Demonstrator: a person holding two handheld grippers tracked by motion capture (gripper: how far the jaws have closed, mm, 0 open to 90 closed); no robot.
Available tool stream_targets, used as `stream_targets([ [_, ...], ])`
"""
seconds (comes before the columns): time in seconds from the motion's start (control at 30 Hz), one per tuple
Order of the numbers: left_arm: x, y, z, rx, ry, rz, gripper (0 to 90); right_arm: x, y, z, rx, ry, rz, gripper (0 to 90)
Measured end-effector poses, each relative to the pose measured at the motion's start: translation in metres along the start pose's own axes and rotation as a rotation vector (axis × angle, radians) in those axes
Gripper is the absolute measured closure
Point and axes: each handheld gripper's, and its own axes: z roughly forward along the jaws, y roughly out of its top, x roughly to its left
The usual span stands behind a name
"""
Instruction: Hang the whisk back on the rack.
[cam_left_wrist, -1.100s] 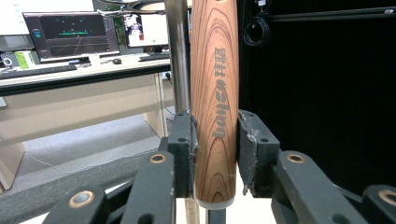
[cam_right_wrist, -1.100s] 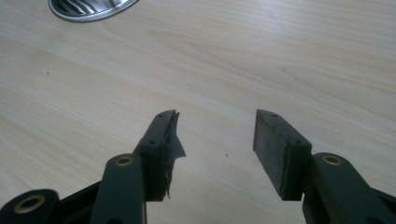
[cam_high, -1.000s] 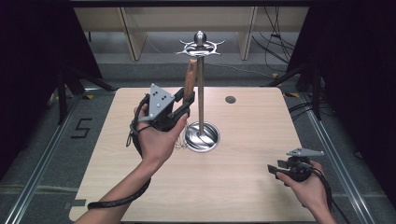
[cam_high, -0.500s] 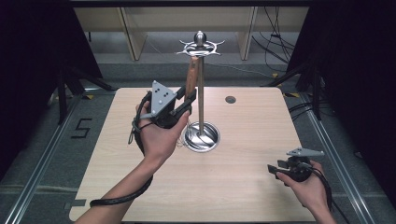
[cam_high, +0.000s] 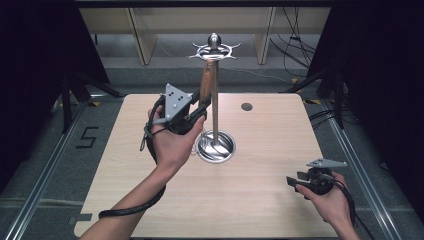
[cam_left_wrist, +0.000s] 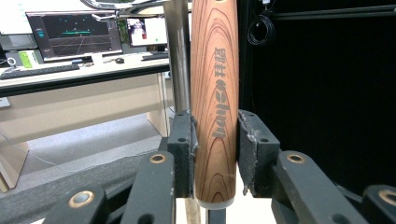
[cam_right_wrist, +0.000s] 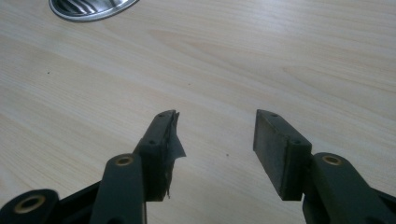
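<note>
up close, the left gripper (cam_left_wrist: 214, 140) fingers clamp a lettered wooden handle (cam_left_wrist: 215, 93); the right gripper (cam_right_wrist: 215, 135) fingers gape, empty.

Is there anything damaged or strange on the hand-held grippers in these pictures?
Yes. On the right hand-held gripper, the dark lining of one pad is torn and peels outward. The left hand-held gripper, around the brown wooden handle, shows frayed pad edges too.

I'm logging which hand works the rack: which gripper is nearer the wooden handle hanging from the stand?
Left. The left gripper has its jaws around the wooden handle; the right gripper sits open over the table's near right corner.
</note>
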Motion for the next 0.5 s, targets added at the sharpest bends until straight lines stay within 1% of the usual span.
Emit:
stream_targets([
  [0.03,0.0,0.0,0.0,0.002,0.0,0.001,68.2,0.002,0.0,-0.001,0.016,0.0,0.023,50.2],
  [0.1,0.0,0.0,0.002,0.003,0.003,0.001,68.2,0.002,0.0,-0.001,0.02,0.001,0.029,50.2],
  [0.13,0.001,0.0,0.002,0.002,0.004,0.0,68.2,0.0,0.0,0.0,-0.001,0.0,0.0,50.2],
  [0.17,0.001,0.001,0.003,0.003,0.004,0.0,68.2,0.0,0.0,0.0,-0.001,0.0,0.0,50.2],
  [0.2,0.001,0.001,0.004,0.006,0.005,0.0,68.2,-0.001,0.0,0.001,-0.008,0.003,-0.016,50.2],
  [0.23,0.001,0.001,0.004,0.006,0.006,0.0,68.2,0.0,0.0,0.0,-0.001,0.004,-0.002,50.2],
  [0.3,0.001,0.0,0.006,0.008,0.009,0.0,68.2,0.004,0.001,-0.002,0.03,0.006,0.054,50.2],
  [0.33,0.001,0.0,0.007,0.01,0.011,-0.002,68.2,0.002,0.001,-0.001,0.014,0.005,0.028,50.2],
  [0.37,0.002,0.0,0.008,0.012,0.011,-0.002,68.2,0.002,0.001,-0.001,0.013,0.005,0.027,50.2],
  [0.4,0.002,0.0,0.009,0.013,0.013,-0.004,68.1,0.003,0.001,-0.002,0.028,0.006,0.052,50.2],
  [0.43,0.002,-0.001,0.01,0.015,0.015,-0.001,68.1,0.002,0.0,-0.001,0.019,0.0,0.024,50.2],
  [0.47,0.002,-0.001,0.01,0.015,0.015,-0.002,68.1,0.002,0.0,-0.002,0.023,0.002,0.035,50.2],
  [0.5,0.002,-0.001,0.011,0.016,0.016,-0.003,68.1,0.002,0.0,-0.001,0.021,0.001,0.032,50.2],
])
